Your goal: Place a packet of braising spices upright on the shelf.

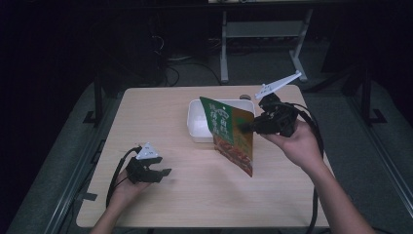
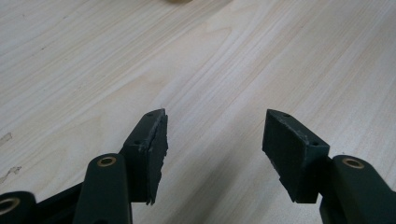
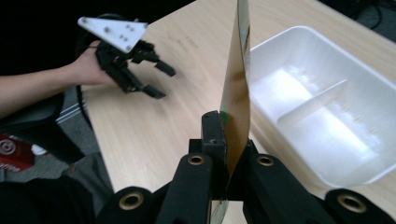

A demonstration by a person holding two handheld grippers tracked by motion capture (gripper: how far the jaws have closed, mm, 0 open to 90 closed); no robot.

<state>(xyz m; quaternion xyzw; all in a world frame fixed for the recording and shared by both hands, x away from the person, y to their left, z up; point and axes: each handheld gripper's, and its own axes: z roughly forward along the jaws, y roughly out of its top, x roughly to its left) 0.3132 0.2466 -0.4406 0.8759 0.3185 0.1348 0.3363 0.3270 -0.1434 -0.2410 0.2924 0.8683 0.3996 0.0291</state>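
A flat food packet (image 1: 234, 134), green at the top and orange below with a printed dish, hangs on edge above the table. My right gripper (image 1: 246, 127) is shut on its right edge; in the right gripper view the jaws (image 3: 229, 135) pinch the thin packet (image 3: 238, 84) between them. Just behind it stands a white plastic tray (image 1: 197, 122) with an inner divider (image 3: 313, 100) and nothing in it. My left gripper (image 1: 164, 175) rests low over the table's near left part, open, with only bare wood between its pads (image 2: 215, 140). It also appears across the table from the right gripper (image 3: 163, 81).
The light wooden table (image 1: 195, 204) has bare surface between the two hands and along the front. Dark floor, cables and a metal frame (image 1: 263, 34) lie beyond its far edge. A small round mark (image 1: 245, 97) sits behind the tray.
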